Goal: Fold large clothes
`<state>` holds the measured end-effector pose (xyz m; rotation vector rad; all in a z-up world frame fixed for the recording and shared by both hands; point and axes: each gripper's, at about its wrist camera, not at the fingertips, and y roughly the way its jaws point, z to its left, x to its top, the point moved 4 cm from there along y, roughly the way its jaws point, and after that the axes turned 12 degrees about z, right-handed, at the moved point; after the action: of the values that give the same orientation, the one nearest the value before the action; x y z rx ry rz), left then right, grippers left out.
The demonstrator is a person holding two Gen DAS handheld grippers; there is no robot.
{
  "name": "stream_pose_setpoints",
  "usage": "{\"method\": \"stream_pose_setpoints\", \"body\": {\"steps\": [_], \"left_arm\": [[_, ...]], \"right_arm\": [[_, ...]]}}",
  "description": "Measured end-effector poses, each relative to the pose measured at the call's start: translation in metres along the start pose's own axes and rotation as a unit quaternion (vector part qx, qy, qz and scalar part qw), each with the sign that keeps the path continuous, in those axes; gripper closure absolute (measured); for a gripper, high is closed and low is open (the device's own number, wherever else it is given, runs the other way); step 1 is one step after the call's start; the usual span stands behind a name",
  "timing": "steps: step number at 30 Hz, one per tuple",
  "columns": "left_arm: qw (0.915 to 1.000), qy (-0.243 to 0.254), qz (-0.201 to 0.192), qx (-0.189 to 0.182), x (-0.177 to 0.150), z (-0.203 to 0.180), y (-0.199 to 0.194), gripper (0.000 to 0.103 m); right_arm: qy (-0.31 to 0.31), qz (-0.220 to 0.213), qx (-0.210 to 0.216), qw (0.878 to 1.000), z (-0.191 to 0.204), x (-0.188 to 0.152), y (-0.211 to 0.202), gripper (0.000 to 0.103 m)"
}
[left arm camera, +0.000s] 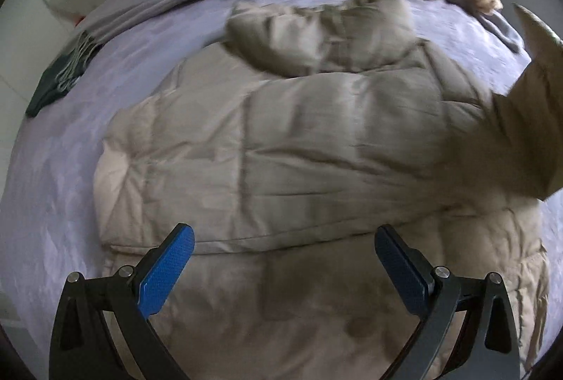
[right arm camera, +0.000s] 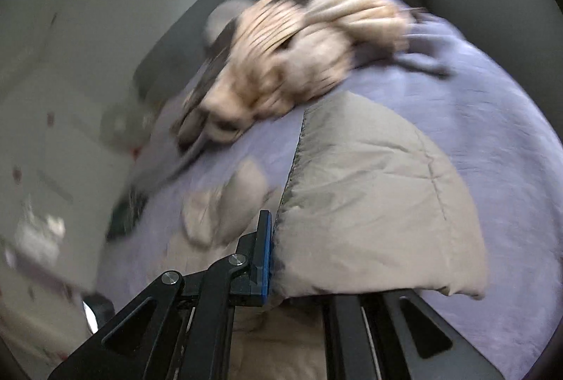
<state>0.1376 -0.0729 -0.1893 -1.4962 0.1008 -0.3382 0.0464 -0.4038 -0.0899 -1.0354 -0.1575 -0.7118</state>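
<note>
Two grippers over one puffy beige quilted jacket [left arm camera: 281,140] spread on the lilac bedspread [left arm camera: 52,168]: the left gripper [left arm camera: 284,269] hangs above its hem, blue pads wide apart, while the right gripper [right arm camera: 272,260] is clamped on a lifted, stitched panel of the jacket.

Black claw [left arm camera: 284,239] arms, blue pads [left arm camera: 167,274], silver screws

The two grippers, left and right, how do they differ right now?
The left gripper is open and empty above the beige puffer jacket; the right gripper is shut on the jacket's edge. The left shows both blue pads apart; the right shows only one. Both are black with blue pads.
</note>
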Motion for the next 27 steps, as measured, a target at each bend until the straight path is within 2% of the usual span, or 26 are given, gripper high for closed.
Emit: {"method": "stream_pose_setpoints", "body": {"steps": [2,6,10,14,16,17,18,19,20,23,25,26,27], "left_arm": [[0.9999,-0.012,0.003,-0.003,0.000,0.013,0.006,0.000],[0.9997,-0.023,0.007,-0.003,0.003,0.032,0.015,0.000],[0.9996,-0.024,0.007,-0.008,0.005,0.042,0.021,0.000],[0.9996,-0.024,0.004,-0.013,0.009,0.047,0.023,0.000],[0.9994,-0.028,0.002,-0.022,0.012,0.051,0.025,0.000],[0.9991,-0.030,0.002,-0.030,0.014,0.052,0.025,0.000],[0.9989,-0.031,0.000,-0.034,0.015,0.052,0.024,0.000],[0.9988,-0.032,-0.005,-0.037,0.019,0.054,0.023,0.000],[0.9986,-0.034,-0.011,-0.039,0.021,0.055,0.020,0.000],[0.9971,-0.046,-0.026,-0.055,0.032,0.063,0.016,0.000],[0.9959,-0.053,-0.026,-0.069,0.038,0.067,0.018,0.000],[0.9956,-0.055,-0.026,-0.071,0.039,0.069,0.019,0.000],[0.9952,-0.058,-0.027,-0.075,0.040,0.071,0.020,0.000]], "right_arm": [[-0.029,0.034,-0.008,0.999,0.027,-0.011,0.036,0.095],[-0.046,0.102,-0.028,0.993,0.046,-0.041,0.098,0.095],[-0.034,0.146,-0.052,0.987,0.036,-0.064,0.134,0.095],[0.019,0.171,-0.042,0.984,0.017,-0.073,0.142,0.094],[0.040,0.176,-0.026,0.983,0.012,-0.073,0.137,0.084],[0.051,0.175,-0.016,0.983,0.010,-0.070,0.133,0.068],[0.064,0.168,0.000,0.984,0.007,-0.068,0.125,0.046],[0.079,0.156,0.019,0.984,0.005,-0.067,0.116,0.039],[0.092,0.143,0.033,0.985,0.002,-0.066,0.107,0.035],[0.151,0.102,0.047,0.982,-0.021,-0.062,0.082,0.035],[0.205,0.076,0.067,0.973,-0.043,-0.059,0.072,0.036],[0.233,0.067,0.078,0.967,-0.054,-0.058,0.068,0.041],[0.260,0.055,0.086,0.960,-0.065,-0.055,0.067,0.066]]}}
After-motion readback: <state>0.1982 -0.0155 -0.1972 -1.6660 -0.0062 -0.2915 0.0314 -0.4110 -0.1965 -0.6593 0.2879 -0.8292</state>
